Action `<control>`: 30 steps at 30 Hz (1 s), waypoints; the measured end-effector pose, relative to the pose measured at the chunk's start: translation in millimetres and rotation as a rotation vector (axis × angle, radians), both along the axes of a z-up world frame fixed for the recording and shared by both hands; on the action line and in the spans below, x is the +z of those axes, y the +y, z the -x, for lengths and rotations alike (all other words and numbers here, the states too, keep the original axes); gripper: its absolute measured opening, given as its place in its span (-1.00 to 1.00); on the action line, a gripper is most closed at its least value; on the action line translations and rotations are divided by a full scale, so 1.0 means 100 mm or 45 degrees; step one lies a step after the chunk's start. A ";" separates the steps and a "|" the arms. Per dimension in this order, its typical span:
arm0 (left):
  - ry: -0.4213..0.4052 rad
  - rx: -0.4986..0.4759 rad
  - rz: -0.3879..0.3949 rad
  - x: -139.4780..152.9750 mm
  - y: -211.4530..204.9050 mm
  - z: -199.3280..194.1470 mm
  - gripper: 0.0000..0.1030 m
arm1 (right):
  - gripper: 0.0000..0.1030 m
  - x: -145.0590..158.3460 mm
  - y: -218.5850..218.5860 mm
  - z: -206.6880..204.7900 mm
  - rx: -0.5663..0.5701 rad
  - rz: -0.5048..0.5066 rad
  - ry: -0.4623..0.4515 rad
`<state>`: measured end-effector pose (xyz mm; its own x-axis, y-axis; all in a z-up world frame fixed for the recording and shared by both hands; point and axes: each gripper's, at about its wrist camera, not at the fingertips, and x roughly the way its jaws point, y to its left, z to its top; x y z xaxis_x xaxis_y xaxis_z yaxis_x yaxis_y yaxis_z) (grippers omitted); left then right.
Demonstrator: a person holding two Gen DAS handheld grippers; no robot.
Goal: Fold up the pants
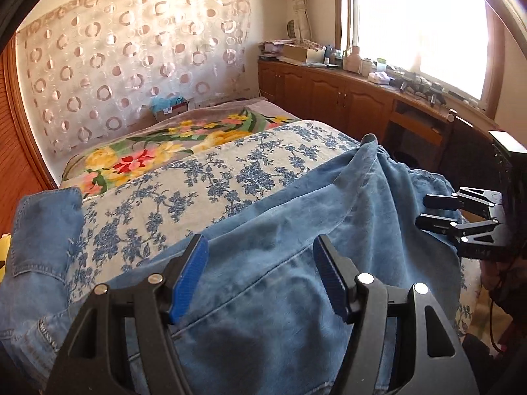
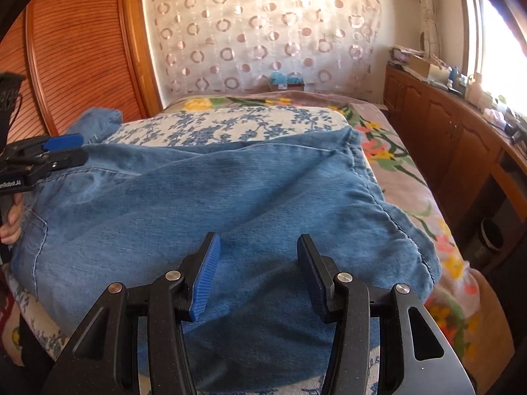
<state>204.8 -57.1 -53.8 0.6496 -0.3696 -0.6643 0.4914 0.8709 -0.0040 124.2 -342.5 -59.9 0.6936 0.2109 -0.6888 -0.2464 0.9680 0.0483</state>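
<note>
From the left wrist view, the left tool (image 1: 260, 247) hangs with its blue-padded fingers spread wide over the light blue denim pants (image 1: 296, 230), gripping nothing; the cloth lies rumpled across the bed's white quilt with blue flower print (image 1: 204, 177), one part of it trailing off toward the left edge of the view. A raised ridge runs diagonally through the denim, and the upper edge peaks into a loose point near the far side. The right tool (image 1: 425, 212) shows at the right edge over the denim; whether its fingers hold cloth cannot be told from here. From the right wrist view, the right tool (image 2: 258, 247) is plainly spread apart above the pants (image 2: 230, 191), empty, while the left tool (image 2: 70, 148) sits at the left edge by the upper seam. The denim here spreads broad but wrinkled, its right hem (image 2: 408, 240) sagging toward the bed's grey blanket with bright flowers (image 2: 405, 181). The likely risk: pinching only the top layer near a wrinkle would let the lower layer drag, giving a skewed fold, and the overhanging hem may slide further off the quilt.
</note>
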 end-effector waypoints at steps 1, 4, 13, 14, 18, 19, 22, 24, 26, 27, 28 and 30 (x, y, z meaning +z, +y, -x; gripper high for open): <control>0.007 -0.010 -0.019 -0.01 -0.04 -0.03 0.28 | -0.04 0.00 0.02 -0.01 0.003 0.001 0.001; 0.033 -0.020 -0.077 -0.05 -0.13 -0.15 0.28 | -0.04 -0.03 0.06 -0.02 0.018 0.014 0.003; 0.153 -0.023 -0.173 -0.21 -0.14 -0.43 0.08 | -0.04 -0.05 0.07 0.00 0.028 0.005 -0.008; 0.169 -0.021 -0.175 -0.23 -0.14 -0.44 0.01 | -0.04 -0.05 0.07 0.00 0.032 0.005 -0.005; 0.207 -0.049 -0.187 -0.30 -0.18 -0.43 -0.44 | -0.04 -0.08 0.06 -0.02 0.051 -0.008 0.023; 0.205 -0.053 -0.190 -0.29 -0.19 -0.42 -0.52 | -0.04 -0.09 0.06 -0.04 0.050 -0.015 0.032; 0.192 -0.053 -0.180 -0.25 -0.19 -0.39 -0.87 | -0.04 -0.10 0.06 -0.04 0.048 -0.026 0.041; 0.156 -0.044 -0.179 -0.20 -0.18 -0.36 -0.98 | -0.04 -0.10 0.05 -0.05 0.045 -0.027 0.039; 0.104 -0.016 -0.166 -0.09 -0.16 -0.34 -1.00 | -0.04 -0.10 0.06 -0.04 0.041 -0.028 0.035; 0.080 0.008 -0.159 -0.04 -0.13 -0.35 -1.00 | -0.04 -0.11 0.06 -0.03 0.039 -0.028 0.034; 0.053 0.039 -0.149 0.03 -0.10 -0.36 -1.00 | -0.04 -0.11 0.05 -0.03 0.036 -0.031 0.033; 0.026 0.089 -0.130 0.11 -0.04 -0.40 -1.00 | -0.04 -0.12 0.05 -0.02 0.031 -0.033 0.034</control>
<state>244.9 -61.5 -42.4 0.6571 -0.2537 -0.7098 0.4304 0.8993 0.0770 126.5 -337.9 -71.7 0.6696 0.2456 -0.7009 -0.2684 0.9600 0.0799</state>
